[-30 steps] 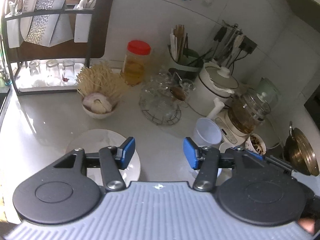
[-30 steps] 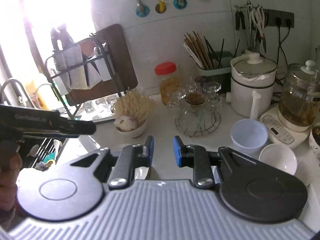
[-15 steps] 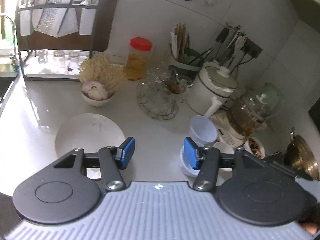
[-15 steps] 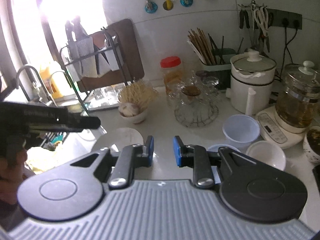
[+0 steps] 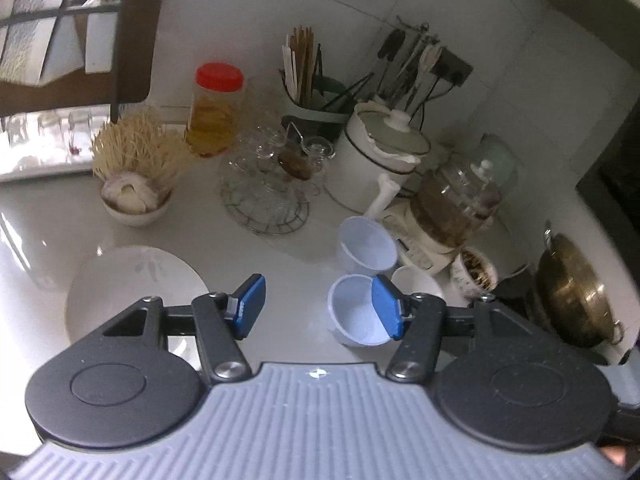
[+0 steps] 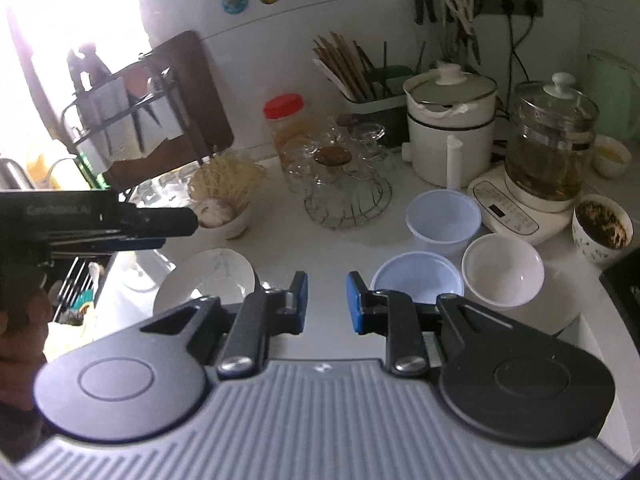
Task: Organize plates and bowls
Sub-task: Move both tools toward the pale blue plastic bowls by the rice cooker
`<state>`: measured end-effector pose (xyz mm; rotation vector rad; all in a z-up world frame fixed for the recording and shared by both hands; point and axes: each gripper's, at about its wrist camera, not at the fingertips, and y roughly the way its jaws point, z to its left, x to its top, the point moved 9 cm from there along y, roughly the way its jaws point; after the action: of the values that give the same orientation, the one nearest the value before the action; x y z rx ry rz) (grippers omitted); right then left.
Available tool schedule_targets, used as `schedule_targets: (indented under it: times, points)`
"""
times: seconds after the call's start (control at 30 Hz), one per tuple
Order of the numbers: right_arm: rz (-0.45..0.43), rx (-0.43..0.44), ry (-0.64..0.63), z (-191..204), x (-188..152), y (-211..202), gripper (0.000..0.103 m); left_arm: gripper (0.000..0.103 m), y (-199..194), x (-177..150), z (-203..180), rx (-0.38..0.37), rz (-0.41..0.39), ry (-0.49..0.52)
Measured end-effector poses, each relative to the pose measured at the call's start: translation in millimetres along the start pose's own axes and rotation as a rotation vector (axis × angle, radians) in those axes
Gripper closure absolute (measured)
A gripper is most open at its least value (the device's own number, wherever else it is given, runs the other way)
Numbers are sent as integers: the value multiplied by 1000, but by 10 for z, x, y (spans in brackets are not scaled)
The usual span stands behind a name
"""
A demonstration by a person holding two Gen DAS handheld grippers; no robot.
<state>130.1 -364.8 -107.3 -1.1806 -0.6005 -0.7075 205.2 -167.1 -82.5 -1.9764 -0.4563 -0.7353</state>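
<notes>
A white plate (image 5: 132, 284) lies on the counter ahead and left of my left gripper (image 5: 318, 306). Its jaws are opening, with only bare counter between the blue pads. Just past the right pad sits a pale blue plastic bowl (image 5: 354, 316). A second blue bowl (image 5: 366, 246) and a white bowl (image 5: 416, 282) stand behind it. My right gripper (image 6: 327, 300) hangs over the counter with a narrow empty gap between its pads. The plate (image 6: 212, 276) is to its left. The near blue bowl (image 6: 416, 278), far blue bowl (image 6: 442, 216) and white bowl (image 6: 502, 268) are to its right.
A bowl of garlic and thin sticks (image 5: 136, 200), a wire rack of glass cups (image 5: 266, 196), a red-lidded jar (image 5: 216, 108), a white pot (image 5: 380, 160) and a glass kettle (image 5: 456, 200) crowd the back. A brass pan (image 5: 572, 292) sits far right, a sink (image 6: 76, 288) far left.
Both views have shifted, so the plate and the bowls now show more fully in front of the fingers. The left pads stand slightly wider apart. The right pads keep the same gap.
</notes>
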Motion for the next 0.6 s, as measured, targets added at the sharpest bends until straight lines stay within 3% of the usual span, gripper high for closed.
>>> schedule_targets:
  times: [0.3,0.6]
  points:
    - [39,21,5,-246,100,260,78,35,262,244,-162,-13,29,-36]
    - [128,31,51,-751,3,563,78,33,592,332,-601,-137,68,-136]
